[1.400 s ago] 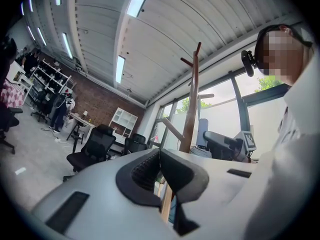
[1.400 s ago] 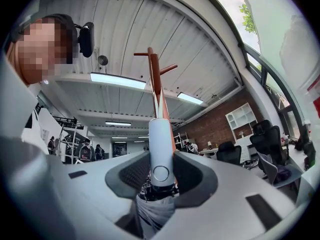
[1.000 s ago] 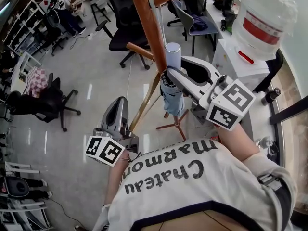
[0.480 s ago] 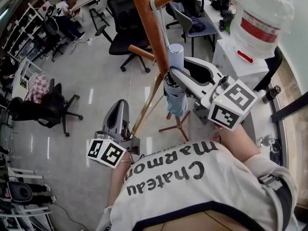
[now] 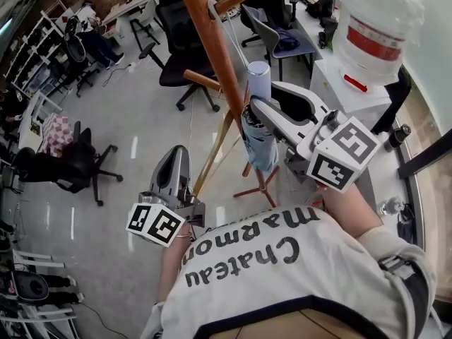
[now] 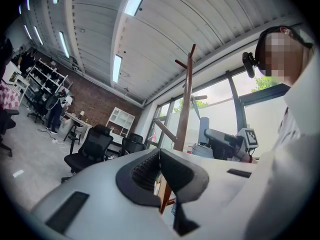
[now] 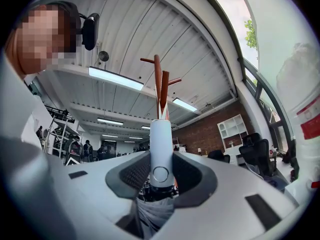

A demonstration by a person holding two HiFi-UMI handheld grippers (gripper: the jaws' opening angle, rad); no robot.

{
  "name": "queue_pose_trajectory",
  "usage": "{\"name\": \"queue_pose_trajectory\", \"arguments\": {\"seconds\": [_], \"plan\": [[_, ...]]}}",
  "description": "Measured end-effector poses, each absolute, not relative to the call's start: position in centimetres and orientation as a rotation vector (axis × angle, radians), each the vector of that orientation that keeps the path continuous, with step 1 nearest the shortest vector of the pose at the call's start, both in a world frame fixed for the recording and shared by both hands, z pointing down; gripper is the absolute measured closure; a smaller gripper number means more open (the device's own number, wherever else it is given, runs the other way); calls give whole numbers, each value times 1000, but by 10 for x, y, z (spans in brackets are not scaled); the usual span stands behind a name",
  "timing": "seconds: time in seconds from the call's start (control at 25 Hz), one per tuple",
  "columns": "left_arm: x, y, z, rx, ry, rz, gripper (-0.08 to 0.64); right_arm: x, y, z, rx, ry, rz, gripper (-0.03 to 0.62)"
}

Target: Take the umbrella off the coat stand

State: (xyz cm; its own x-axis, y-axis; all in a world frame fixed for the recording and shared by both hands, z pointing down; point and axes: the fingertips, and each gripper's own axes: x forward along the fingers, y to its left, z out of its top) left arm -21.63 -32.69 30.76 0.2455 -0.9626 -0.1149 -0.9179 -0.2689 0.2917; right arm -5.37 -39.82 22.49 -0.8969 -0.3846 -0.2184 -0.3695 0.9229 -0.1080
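In the head view, the right gripper (image 5: 253, 109) has its fingers clamped on the folded umbrella (image 5: 260, 144), just beside the coat stand (image 5: 212, 41). The left gripper (image 5: 175, 164) hangs left of the stand. In the left gripper view its fingers are pressed together and empty. In the right gripper view the fingers grip the umbrella's pale handle in front of the stand.

Black office chairs (image 5: 65, 162), several, scattered over pale glossy floor (image 5: 141, 111). Water bottle (image 5: 374, 27), clear with red band, at far right atop white dispenser (image 5: 346, 94). White shelving (image 5: 32, 51) at left. Checked cloth (image 5: 53, 122) nearby. Brick wall (image 6: 97, 109). Ceiling strip lights (image 7: 115, 78).
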Motion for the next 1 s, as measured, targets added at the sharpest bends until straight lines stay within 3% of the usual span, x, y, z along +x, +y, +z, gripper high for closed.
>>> {"name": "queue_pose_trajectory", "arguments": {"seconds": [1.0], "plan": [[-197, -308, 299, 2372, -1774, -431, 535, -15, -382, 194, -613, 2787, -37, 442]]}}
